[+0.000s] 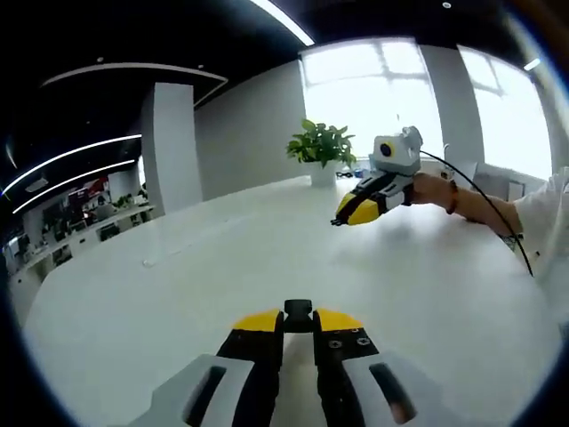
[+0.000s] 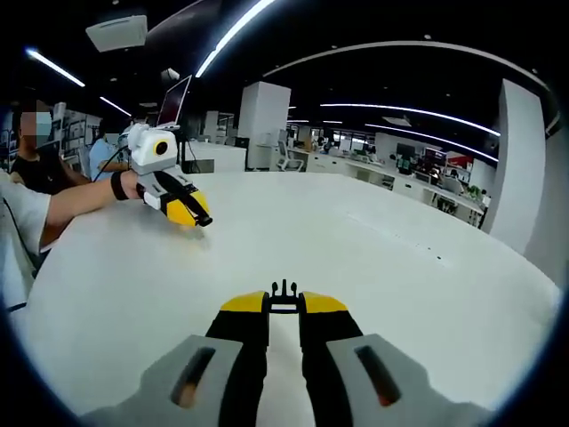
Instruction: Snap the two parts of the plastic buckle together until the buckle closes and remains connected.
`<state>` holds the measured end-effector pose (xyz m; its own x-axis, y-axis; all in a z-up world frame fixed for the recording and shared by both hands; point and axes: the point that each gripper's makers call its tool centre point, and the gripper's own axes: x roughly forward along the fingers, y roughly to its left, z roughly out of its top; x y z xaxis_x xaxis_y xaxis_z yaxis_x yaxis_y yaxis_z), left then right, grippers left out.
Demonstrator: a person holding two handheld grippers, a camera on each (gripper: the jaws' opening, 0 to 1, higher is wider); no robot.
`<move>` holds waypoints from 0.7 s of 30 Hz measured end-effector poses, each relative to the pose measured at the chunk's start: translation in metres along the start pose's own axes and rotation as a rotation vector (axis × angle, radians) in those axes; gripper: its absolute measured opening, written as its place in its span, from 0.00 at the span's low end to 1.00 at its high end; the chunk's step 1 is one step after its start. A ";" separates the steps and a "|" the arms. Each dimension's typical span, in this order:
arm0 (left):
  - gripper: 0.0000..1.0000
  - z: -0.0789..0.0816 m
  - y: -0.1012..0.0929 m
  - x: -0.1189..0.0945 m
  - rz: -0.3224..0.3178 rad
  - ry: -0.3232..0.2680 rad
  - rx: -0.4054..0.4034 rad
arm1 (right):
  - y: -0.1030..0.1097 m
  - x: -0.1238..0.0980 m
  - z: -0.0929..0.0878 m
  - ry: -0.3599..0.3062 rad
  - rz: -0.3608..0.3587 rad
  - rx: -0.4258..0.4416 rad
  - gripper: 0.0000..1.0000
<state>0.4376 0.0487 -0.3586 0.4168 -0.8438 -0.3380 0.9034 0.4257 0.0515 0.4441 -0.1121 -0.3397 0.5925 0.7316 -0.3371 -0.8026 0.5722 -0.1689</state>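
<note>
Potted plant (image 1: 321,151) stands on table's (image 1: 222,258) far edge.

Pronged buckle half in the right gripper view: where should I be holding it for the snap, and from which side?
By its rear body, from behind, as the right gripper has it: the pronged half sits pinched between the yellow tips with its prongs poking forward, free to enter the other half. Gripping across the prongs would likely block mating.
</note>
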 end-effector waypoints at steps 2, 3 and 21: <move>0.12 0.000 -0.001 0.000 -0.004 -0.002 -0.001 | 0.002 0.001 0.000 -0.001 0.009 0.002 0.12; 0.12 0.000 -0.001 0.000 -0.004 0.000 0.003 | 0.002 0.001 0.000 0.000 0.015 0.000 0.12; 0.12 0.003 -0.029 -0.003 -0.044 -0.016 0.013 | 0.019 0.001 0.005 -0.031 0.113 0.041 0.12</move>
<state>0.4108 0.0381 -0.3558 0.3783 -0.8667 -0.3252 0.9220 0.3841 0.0490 0.4296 -0.0982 -0.3388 0.5004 0.8031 -0.3234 -0.8615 0.4991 -0.0935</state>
